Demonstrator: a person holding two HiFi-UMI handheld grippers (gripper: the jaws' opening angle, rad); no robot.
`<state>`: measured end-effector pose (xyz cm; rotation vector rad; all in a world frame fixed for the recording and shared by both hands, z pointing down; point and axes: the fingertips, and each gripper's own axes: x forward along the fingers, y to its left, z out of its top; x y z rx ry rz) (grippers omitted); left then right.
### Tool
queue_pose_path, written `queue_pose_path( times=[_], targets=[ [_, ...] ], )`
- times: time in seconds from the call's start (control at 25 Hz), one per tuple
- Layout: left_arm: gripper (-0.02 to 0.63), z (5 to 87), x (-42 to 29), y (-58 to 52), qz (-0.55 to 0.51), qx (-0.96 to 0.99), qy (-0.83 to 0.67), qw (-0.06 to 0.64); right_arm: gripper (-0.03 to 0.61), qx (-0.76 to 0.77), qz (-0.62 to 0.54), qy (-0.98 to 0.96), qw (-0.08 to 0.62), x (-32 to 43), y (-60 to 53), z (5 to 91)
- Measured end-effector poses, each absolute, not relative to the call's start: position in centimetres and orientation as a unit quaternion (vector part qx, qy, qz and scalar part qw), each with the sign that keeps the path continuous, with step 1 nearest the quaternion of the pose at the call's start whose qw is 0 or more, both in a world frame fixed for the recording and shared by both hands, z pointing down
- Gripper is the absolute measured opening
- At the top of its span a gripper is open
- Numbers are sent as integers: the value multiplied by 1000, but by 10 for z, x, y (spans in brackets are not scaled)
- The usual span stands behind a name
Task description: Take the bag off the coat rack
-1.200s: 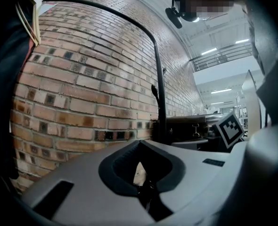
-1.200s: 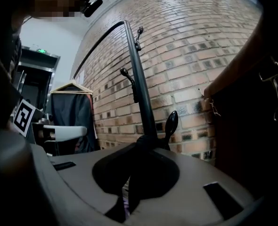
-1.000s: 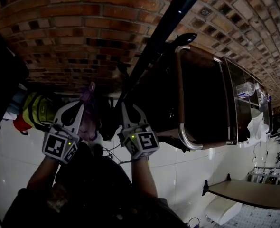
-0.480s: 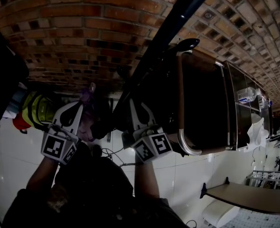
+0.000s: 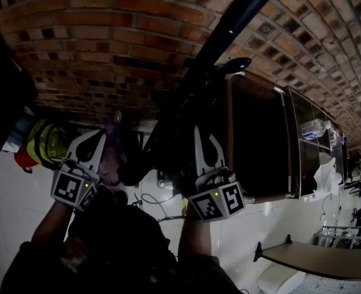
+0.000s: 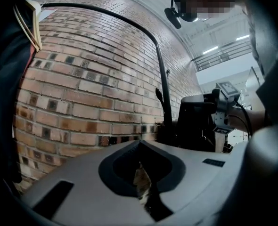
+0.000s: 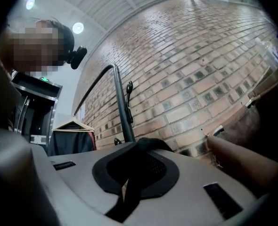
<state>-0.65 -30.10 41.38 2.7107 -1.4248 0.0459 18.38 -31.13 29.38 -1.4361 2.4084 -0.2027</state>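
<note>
Unhooking is under way. The right hand-held gripper (image 5: 202, 141) is clenched on the black strap (image 7: 132, 187) of the dark bag (image 5: 162, 146), which hangs mid-frame against the coat rack (image 5: 229, 23). The left hand-held gripper (image 5: 95, 138) looks clenched too, on what I cannot tell. The next move calls for lifting the strap clear of the rack.

Left claw (image 6: 142, 186) jaws together, brick wall (image 6: 82, 102), black coat rack pole (image 6: 163, 86)

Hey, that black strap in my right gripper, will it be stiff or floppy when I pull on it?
Probably floppy: the black strap bends limply over the tips of the right gripper, whose jaws are shut on it. Likely not slippery: it looks like fabric, with mesh behind it. The load on it cannot be judged here.
</note>
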Motion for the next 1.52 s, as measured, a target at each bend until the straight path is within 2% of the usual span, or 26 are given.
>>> queue_pose_path(
  times=[0.52, 0.88, 1.52],
  targets=[
    [35, 377, 9, -282, -15, 893, -450, 21, 15, -498, -44, 849, 173, 195, -263, 278],
    [35, 348, 17, -243, -45, 913, -405, 6, 15, -495, -61, 847, 184, 172, -211, 284],
    [35, 346, -80, -116, -37, 920, -390, 8, 15, -506, -47, 839, 194, 79, -71, 292]
  ],
)
